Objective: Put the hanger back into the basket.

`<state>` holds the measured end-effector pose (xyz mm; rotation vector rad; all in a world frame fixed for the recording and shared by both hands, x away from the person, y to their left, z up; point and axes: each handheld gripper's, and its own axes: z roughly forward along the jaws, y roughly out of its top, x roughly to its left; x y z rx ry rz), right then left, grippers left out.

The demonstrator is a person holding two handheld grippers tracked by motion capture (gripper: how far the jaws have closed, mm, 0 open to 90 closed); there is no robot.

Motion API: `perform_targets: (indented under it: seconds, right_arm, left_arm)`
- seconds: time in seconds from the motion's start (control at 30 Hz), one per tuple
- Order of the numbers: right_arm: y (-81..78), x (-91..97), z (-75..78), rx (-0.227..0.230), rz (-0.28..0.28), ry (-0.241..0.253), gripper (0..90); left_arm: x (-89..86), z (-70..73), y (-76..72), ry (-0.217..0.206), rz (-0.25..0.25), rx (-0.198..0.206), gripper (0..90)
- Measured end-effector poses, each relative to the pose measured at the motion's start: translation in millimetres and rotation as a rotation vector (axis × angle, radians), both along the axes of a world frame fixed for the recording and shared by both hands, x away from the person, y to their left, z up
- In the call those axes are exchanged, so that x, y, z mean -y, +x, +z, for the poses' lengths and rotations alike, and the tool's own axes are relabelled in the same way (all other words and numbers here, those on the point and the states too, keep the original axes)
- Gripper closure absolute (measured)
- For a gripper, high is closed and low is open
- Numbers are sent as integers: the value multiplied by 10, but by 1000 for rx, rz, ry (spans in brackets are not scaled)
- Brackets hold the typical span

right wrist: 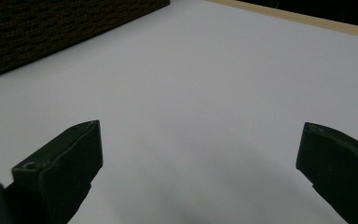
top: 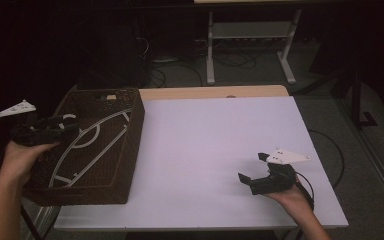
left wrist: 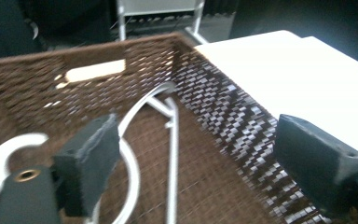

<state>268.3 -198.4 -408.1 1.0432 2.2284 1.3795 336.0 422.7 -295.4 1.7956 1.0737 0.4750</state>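
Hovering over the near left rim of the woven brown basket (top: 130,145), our left gripper (top: 55,127) has its jaws spread wide, nothing between them. The white hanger (top: 87,142) lies flat on the basket floor below, its hook end blurred in the left gripper view. Our right gripper (top: 254,170) sits low over the white tabletop (top: 205,145), jaws wide apart and empty, with bare board all around it. The basket overhangs the table's left edge. Beyond, the dark room shows white frame legs (top: 210,50) and cables.
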Motion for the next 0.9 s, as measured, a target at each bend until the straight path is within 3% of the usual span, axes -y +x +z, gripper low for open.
perform_targets:
  seconds: [0.3, 0.5, 0.7, 0.9]
  right_arm:
    - [20, 28, 96, 14, 10, 36, 0]
    - [38, 43, 184, 30, 12, 60, 0]
    - [63, 51, 274, 49, 24, 88, 0]
    - [102, 55, 392, 76, 35, 118, 0]
  left_arm:
    - [465, 73, -119, -74, -99, 88, 62]
    - [776, 37, -220, -124, -167, 117, 61]
    - [1049, 6, -301, -131, -218, 154, 61]
    - [1267, -35, -355, -158, -265, 164, 61]
